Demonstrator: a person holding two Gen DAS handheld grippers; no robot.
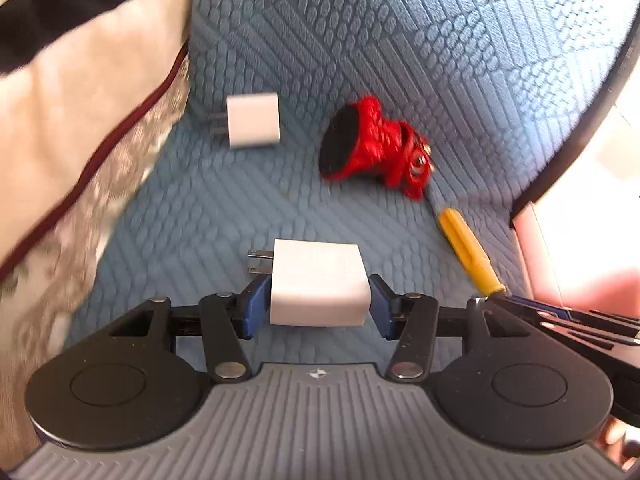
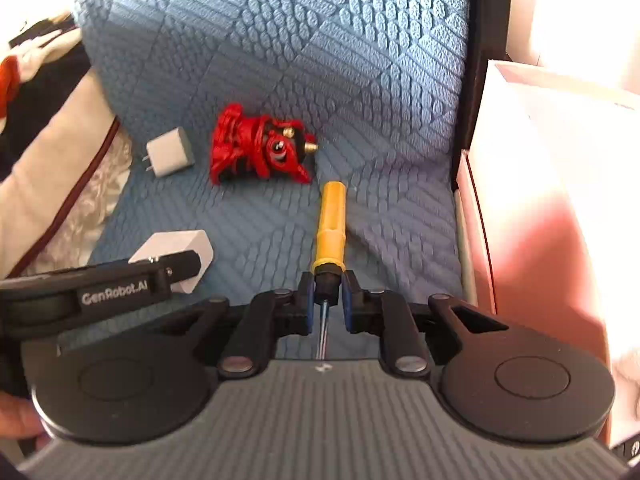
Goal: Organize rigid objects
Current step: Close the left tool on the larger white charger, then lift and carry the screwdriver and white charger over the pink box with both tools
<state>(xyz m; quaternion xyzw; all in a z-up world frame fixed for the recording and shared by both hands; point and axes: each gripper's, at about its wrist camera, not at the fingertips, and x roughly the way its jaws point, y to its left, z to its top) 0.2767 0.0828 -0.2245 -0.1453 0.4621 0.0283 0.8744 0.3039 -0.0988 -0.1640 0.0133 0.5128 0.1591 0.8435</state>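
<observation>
My left gripper [image 1: 318,300] is shut on a white plug adapter [image 1: 316,280], prongs pointing left, just above the blue textured seat [image 1: 200,208]. It also shows in the right wrist view [image 2: 180,250], partly behind the left gripper's arm. My right gripper [image 2: 327,292] is shut on the dark collar of a yellow-handled screwdriver [image 2: 330,224], handle pointing away; the handle also shows in the left wrist view [image 1: 468,252]. A second white adapter [image 1: 252,125] [image 2: 170,152] and a red figurine [image 1: 380,148] [image 2: 260,148] lie on the seat further back.
A cream cushion with dark red piping [image 1: 92,128] [image 2: 60,168] lies along the left. A white and pink box [image 2: 540,200] stands to the right beside the seat's dark edge [image 2: 476,80]. The blue backrest [image 2: 280,40] rises behind the objects.
</observation>
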